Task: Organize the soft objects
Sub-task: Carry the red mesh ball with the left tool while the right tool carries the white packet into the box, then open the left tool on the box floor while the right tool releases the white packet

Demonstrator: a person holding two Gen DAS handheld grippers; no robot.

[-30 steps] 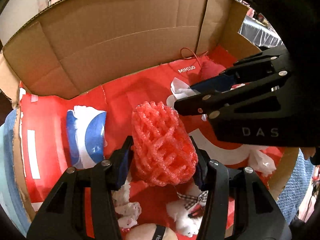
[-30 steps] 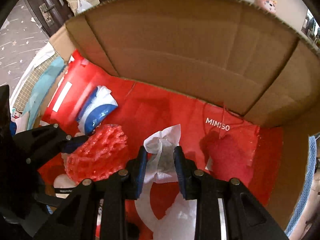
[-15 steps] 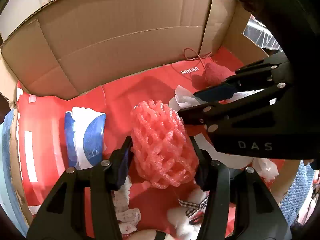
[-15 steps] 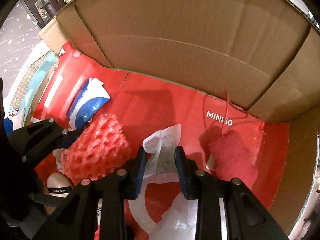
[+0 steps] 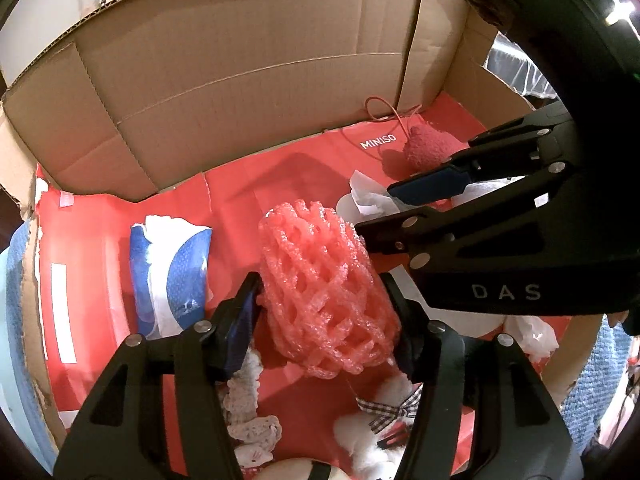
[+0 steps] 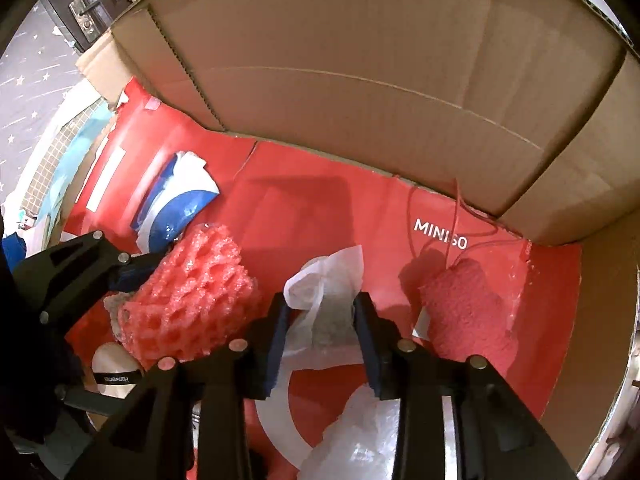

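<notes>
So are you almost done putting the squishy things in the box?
Partly. Already lying in the red-lined cardboard box: a fuzzy red pouch and a blue-and-white soft pack. In hand: the left gripper squeezes a pink foam net sleeve, and the right gripper pinches a crumpled white tissue, both low over the box floor. Left to do: let go of both. Whether more waits outside the box isn't visible.

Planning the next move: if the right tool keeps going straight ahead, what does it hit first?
Likely the red MINISO liner on the box floor, then the cardboard wall. The right tool already holds white tissue; depth is uncertain.
</notes>
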